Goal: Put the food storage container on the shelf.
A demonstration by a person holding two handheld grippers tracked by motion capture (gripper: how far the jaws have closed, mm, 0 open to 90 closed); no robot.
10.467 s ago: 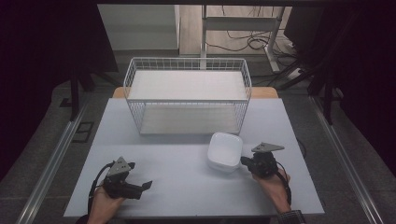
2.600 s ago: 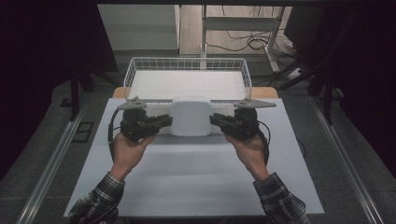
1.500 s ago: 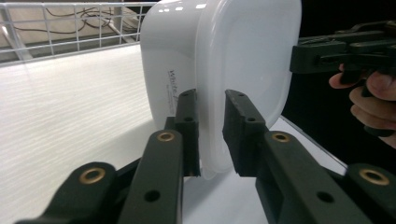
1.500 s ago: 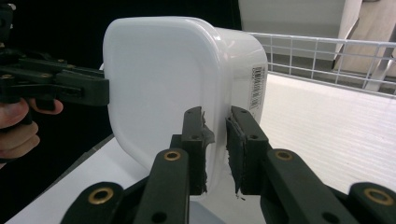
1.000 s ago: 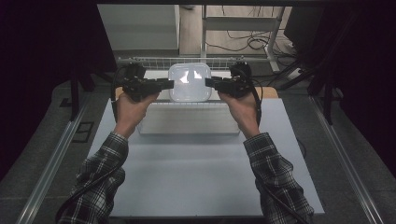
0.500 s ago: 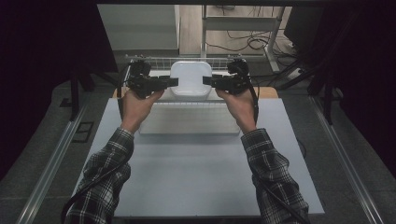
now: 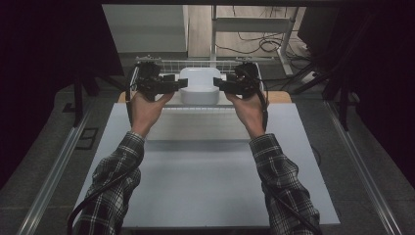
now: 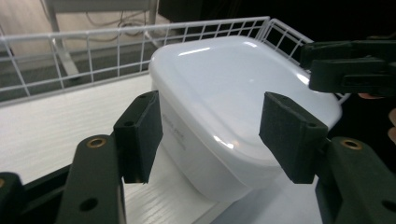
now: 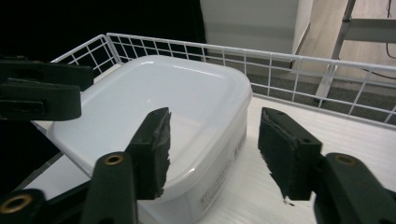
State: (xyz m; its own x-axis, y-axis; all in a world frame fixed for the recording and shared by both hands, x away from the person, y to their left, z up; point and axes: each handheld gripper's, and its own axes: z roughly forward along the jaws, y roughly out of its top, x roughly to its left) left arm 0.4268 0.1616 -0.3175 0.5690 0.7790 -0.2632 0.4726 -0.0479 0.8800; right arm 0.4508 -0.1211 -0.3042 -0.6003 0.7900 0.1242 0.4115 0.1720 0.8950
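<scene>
I see the white lidded container point(image 7: 199, 86) sitting inside the white wire basket point(image 7: 195, 64) at the far end of the worktop point(image 7: 205, 176), resting on the basket's pale floor; from the left gripper view the container point(image 8: 238, 107) lies near the basket's far corner, with the wire wall point(image 8: 116, 46) running behind it. My left gripper point(image 7: 169, 85) is at the container's left side and my right gripper point(image 7: 226, 85) at its right, both pointing inward toward each other. In the left gripper view the jaws stand apart, one on each side of the container's near end, with a visible gap to the plastic, so I read that gripper as spread and not clamping. The right gripper view shows the same: its jaws are parted, one over the lid's edge, the other out over the basket floor beside the container point(image 9: 163, 121). Both of my forearms, in plaid sleeves point(image 7: 117, 181), are stretched forward across the worktop, my left hand point(image 7: 147, 108) and right hand point(image 7: 250, 111) raised to basket height.
</scene>
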